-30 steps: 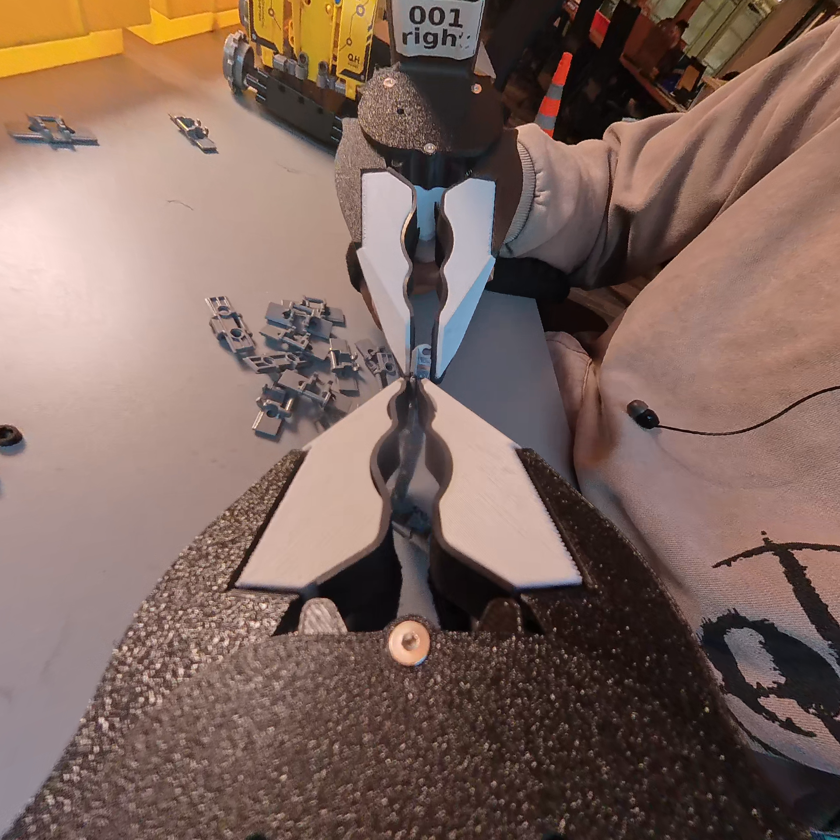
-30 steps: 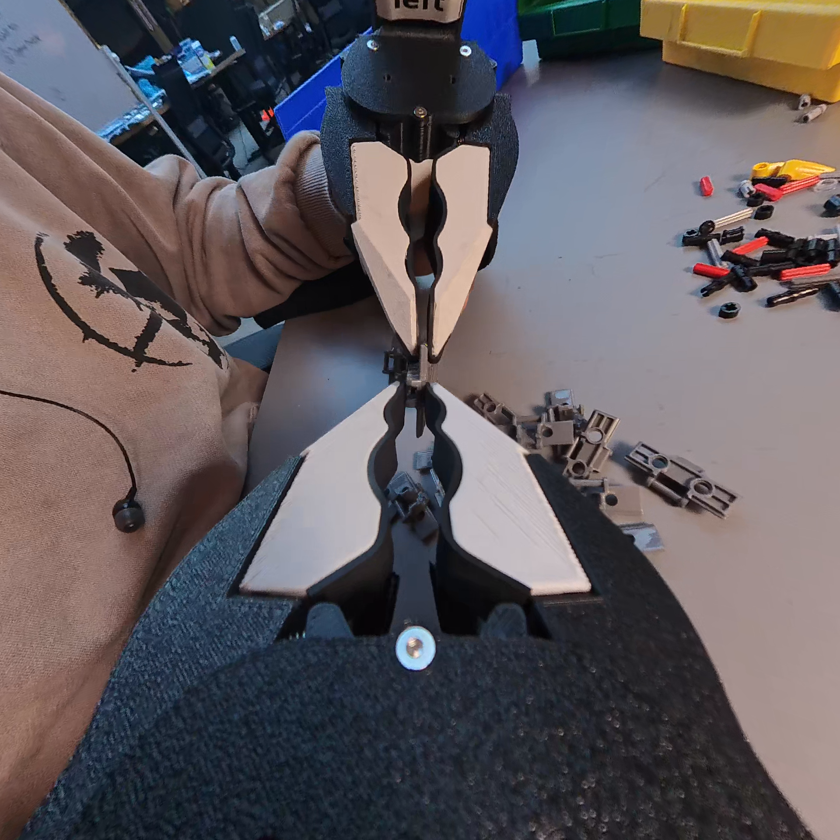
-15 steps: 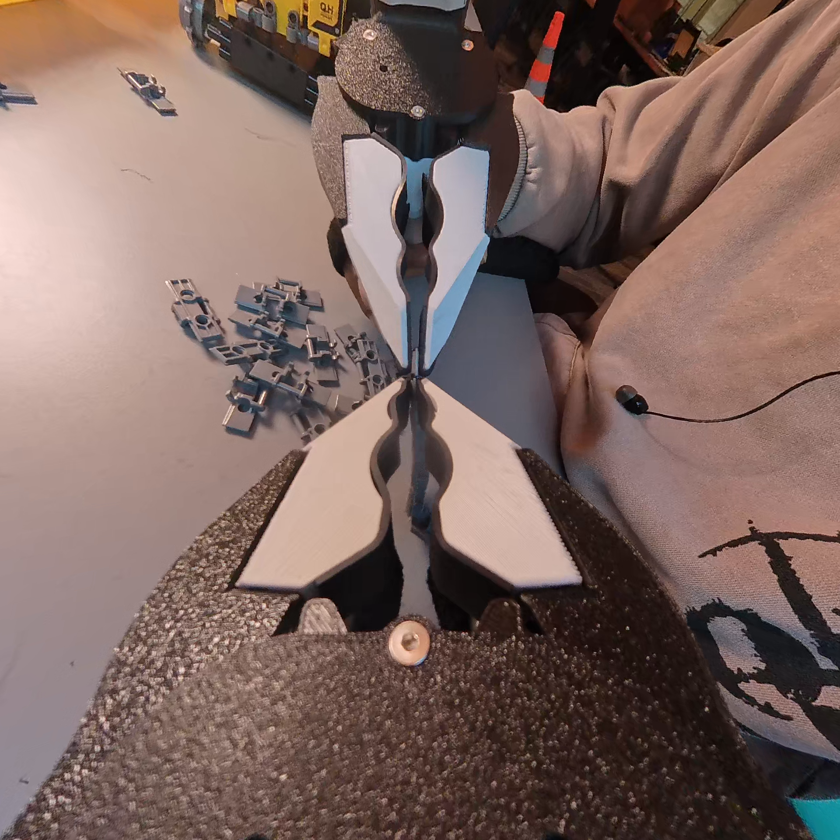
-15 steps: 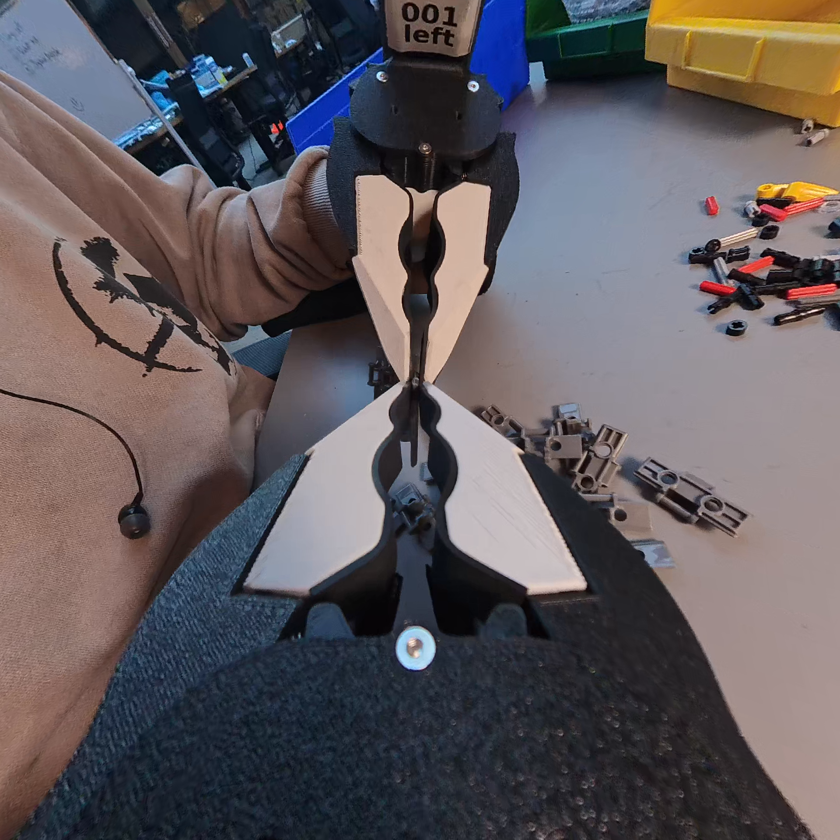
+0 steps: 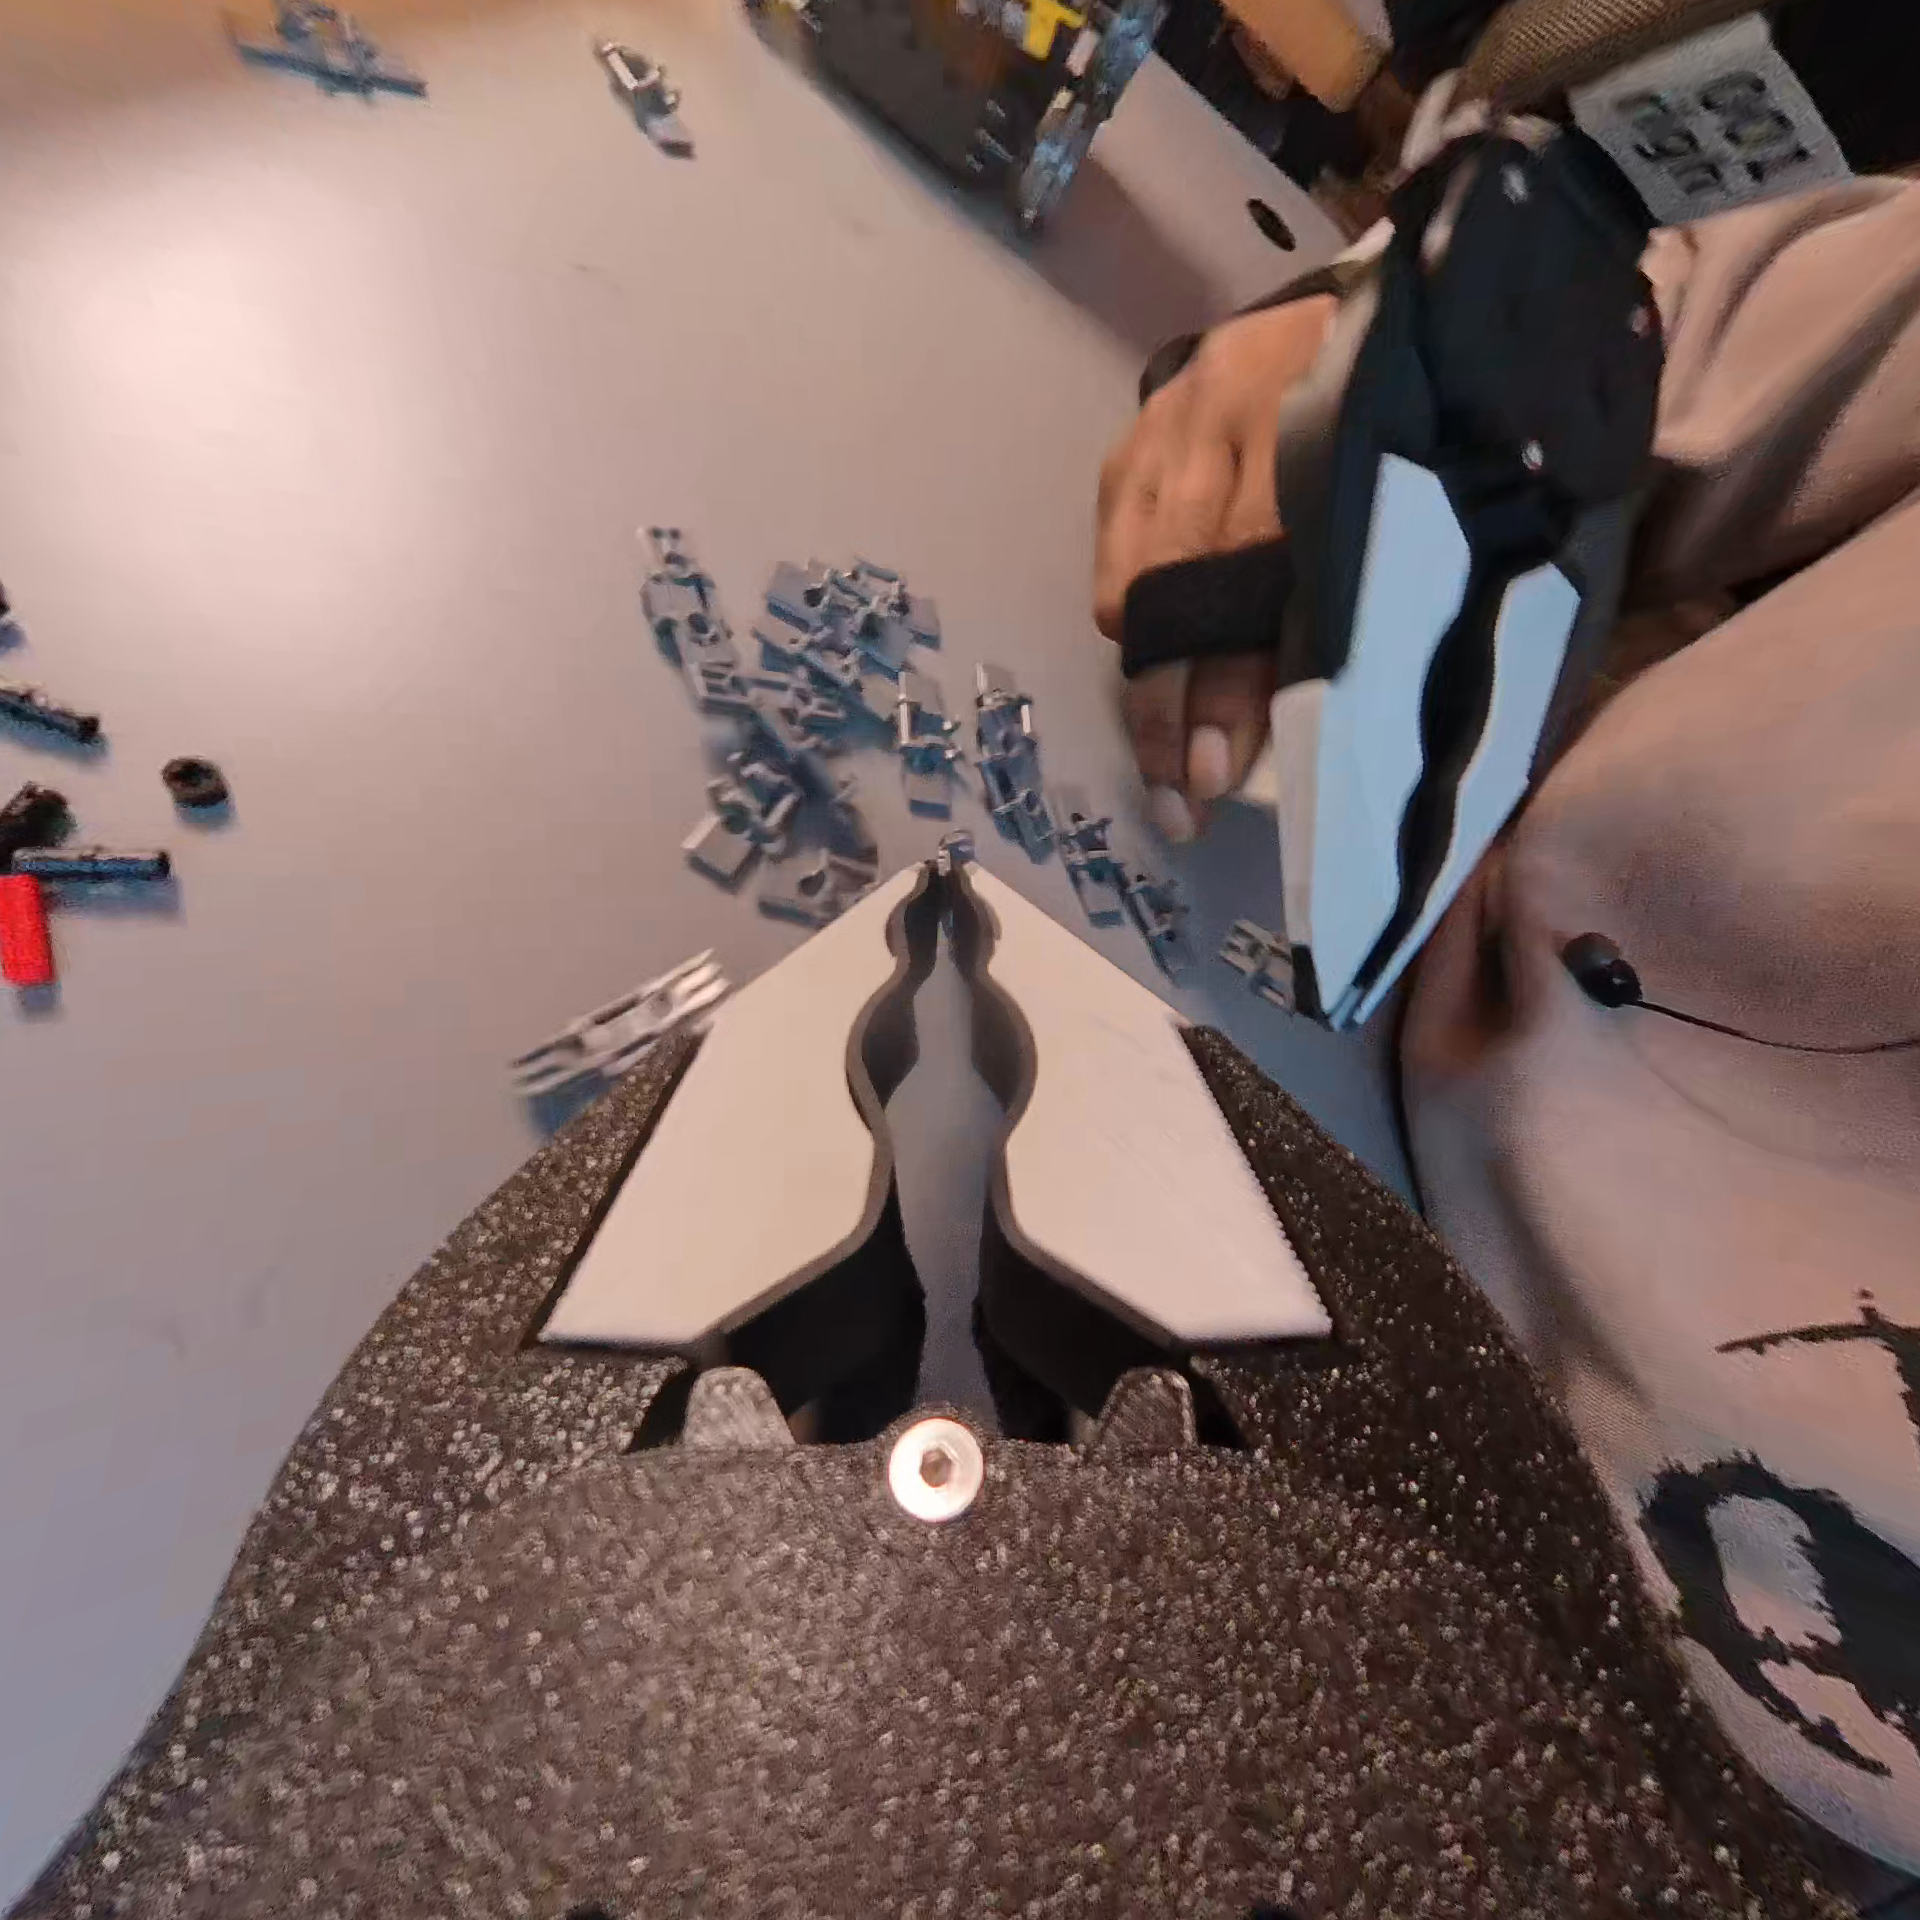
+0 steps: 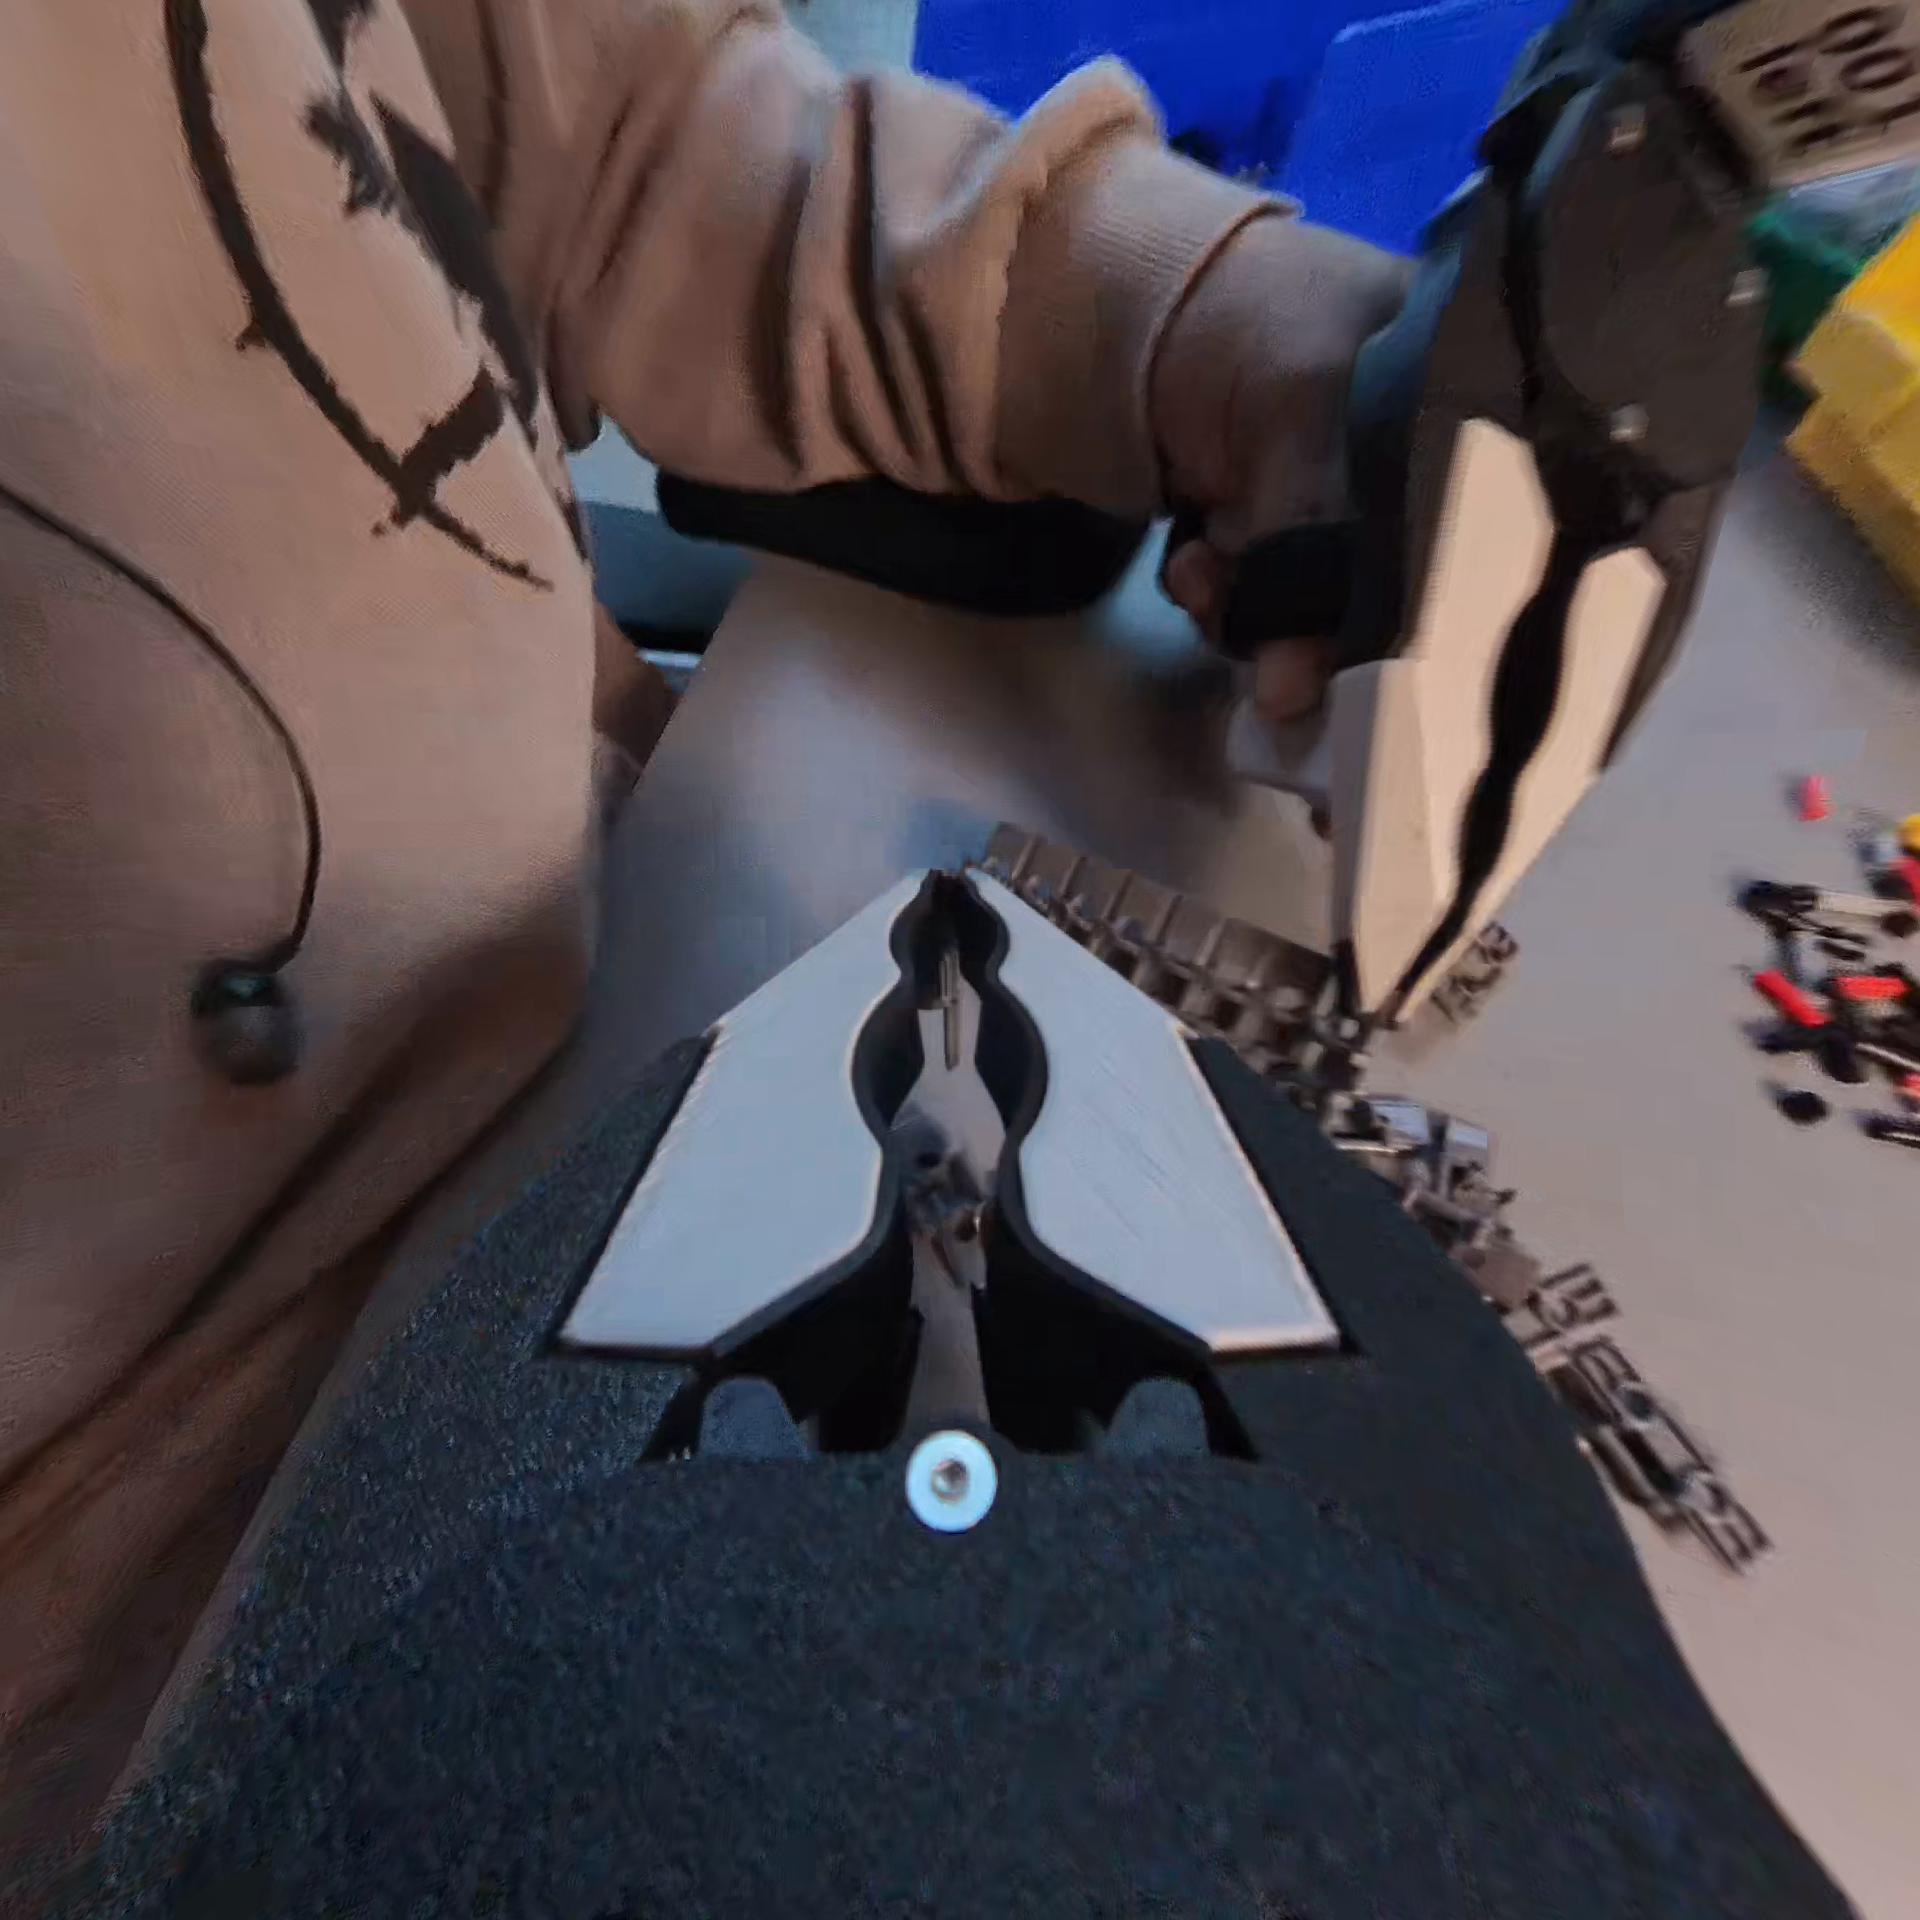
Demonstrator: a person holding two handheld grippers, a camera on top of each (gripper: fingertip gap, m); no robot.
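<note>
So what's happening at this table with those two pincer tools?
A person in a tan sweatshirt holds a two-finger gripper in each hand over a grey table. The left gripper is shut on a small grey piece at its tips. The right gripper is shut on a thin grey pin. A pile of grey plastic links lies just beyond, with red and black parts farther off.

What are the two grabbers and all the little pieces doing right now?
left gripper: shut on small grey piece, which pokes out at its tip.
right gripper: shut on thin grey pin.
grey pieces: loose heap lying on the table.
red piece: lying on the table, untouched.
black ring: lying flat, on its own.
</note>
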